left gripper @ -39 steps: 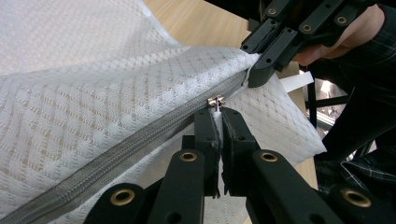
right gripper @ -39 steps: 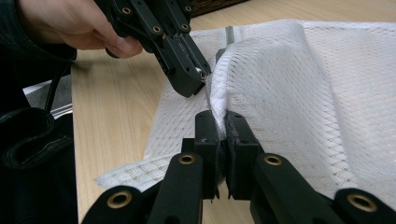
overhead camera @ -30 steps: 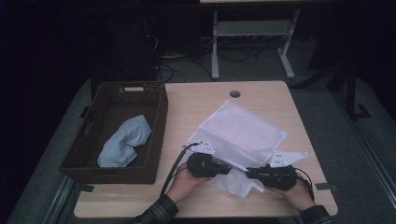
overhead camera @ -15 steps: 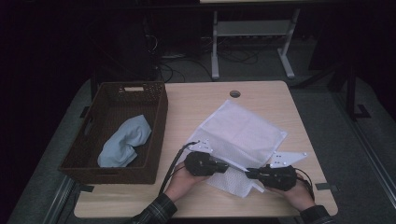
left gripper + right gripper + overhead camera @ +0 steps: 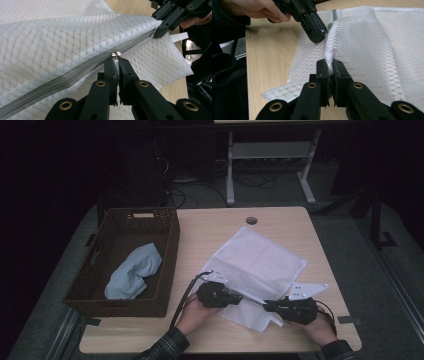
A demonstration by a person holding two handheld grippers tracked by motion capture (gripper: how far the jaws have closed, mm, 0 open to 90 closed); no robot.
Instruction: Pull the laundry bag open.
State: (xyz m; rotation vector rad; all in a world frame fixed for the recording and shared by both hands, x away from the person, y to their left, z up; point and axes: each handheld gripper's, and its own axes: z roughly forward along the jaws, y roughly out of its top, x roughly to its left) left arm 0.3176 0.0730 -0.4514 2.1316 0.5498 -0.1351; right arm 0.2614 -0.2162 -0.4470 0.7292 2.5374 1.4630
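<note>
Mesh bag (image 5: 260,265) lies at centre right of the high view on the table (image 5: 210,232), with both grippers pinching its near edge.

From largest to smallest: the bag's lower corner is hidden under the grippers and hands in the high view. At left the basket (image 5: 165,245) holds a blue cloth (image 5: 132,272); a pale tag on its far rim is too small to read. The right gripper (image 5: 329,65) is closed on a fold of mesh beside the zip (image 5: 75,73). The left gripper (image 5: 117,61) is closed on the zip pull (image 5: 116,54), of which only the metal top peeks out above the jaws.
</note>
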